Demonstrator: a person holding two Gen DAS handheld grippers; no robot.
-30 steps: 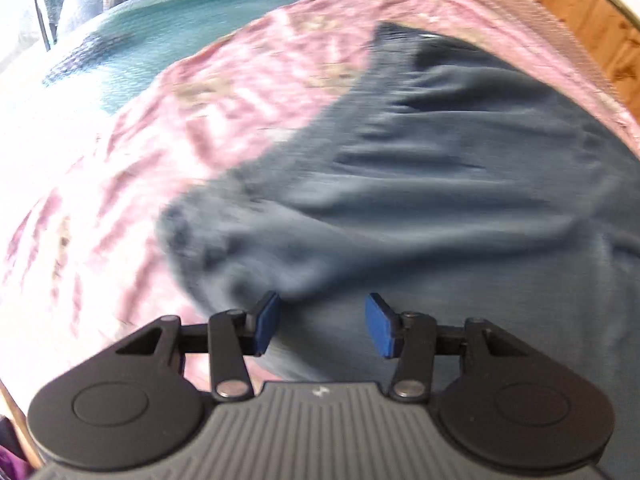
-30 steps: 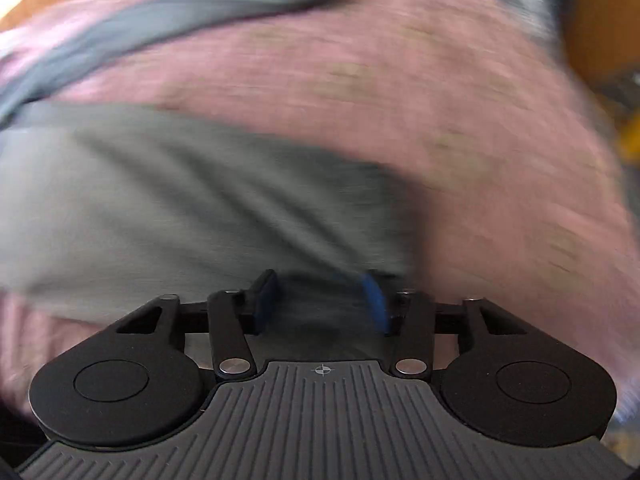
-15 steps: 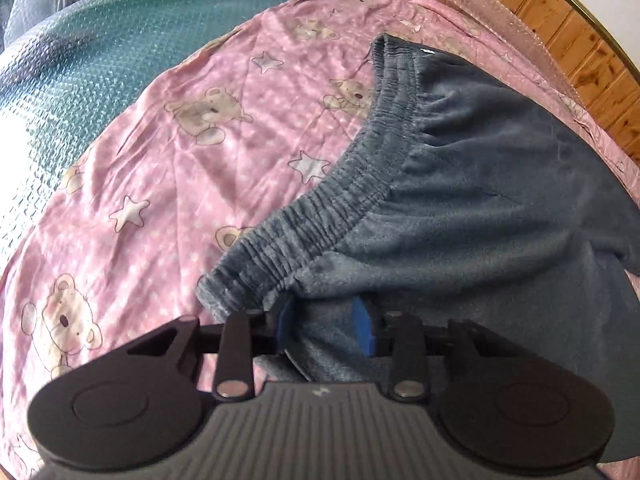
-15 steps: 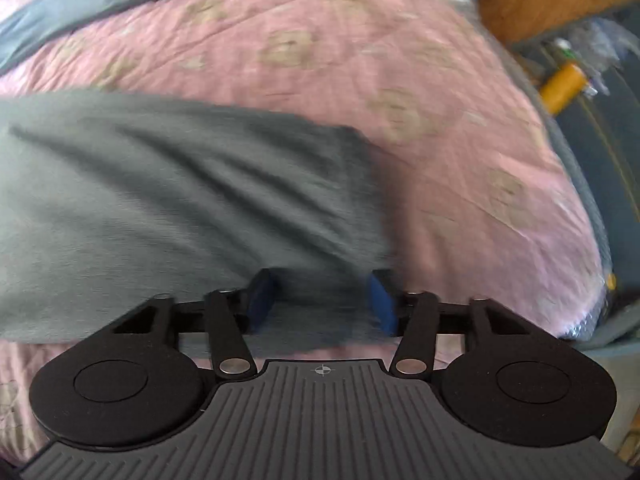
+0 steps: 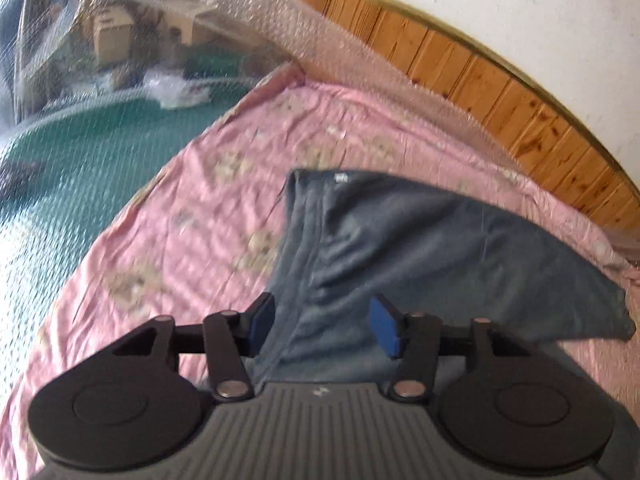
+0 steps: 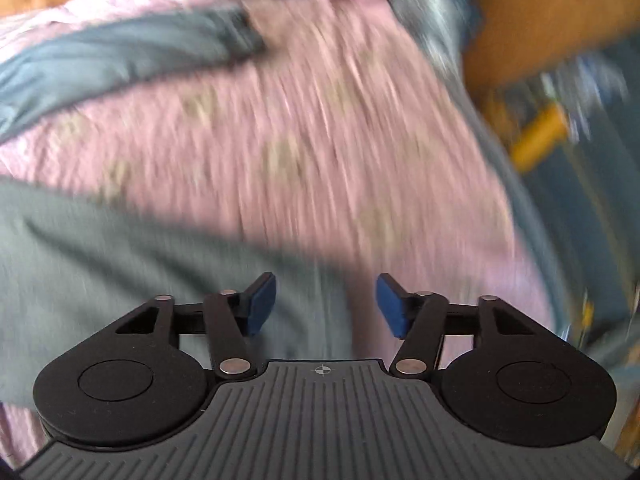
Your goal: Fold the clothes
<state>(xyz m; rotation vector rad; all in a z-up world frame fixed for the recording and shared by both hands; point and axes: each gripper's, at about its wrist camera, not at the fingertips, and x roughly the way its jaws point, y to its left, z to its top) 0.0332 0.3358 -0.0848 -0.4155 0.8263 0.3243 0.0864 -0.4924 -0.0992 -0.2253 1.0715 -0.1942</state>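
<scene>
Dark grey shorts (image 5: 420, 248) lie on a pink bear-print sheet (image 5: 192, 240). In the left wrist view their waistband edge runs from the far middle down toward me. My left gripper (image 5: 322, 326) is open, its blue pads either side of the near waistband corner, which passes between them and under the gripper. In the blurred right wrist view the shorts (image 6: 120, 256) cover the lower left and a second grey part (image 6: 120, 56) lies at the far left. My right gripper (image 6: 324, 306) is open over the cloth's right edge.
Green bedding under bubble wrap (image 5: 80, 152) lies left of the sheet. A wooden headboard (image 5: 500, 92) and a white wall run behind. In the right wrist view a yellow object (image 6: 540, 136) and wooden furniture (image 6: 540, 20) sit beyond the bed's right edge.
My left gripper narrowed on the waistband corner, then opened wide and tilted up, and the shorts now lie flatter. My right gripper stayed open and swung right over the cloth edge.
</scene>
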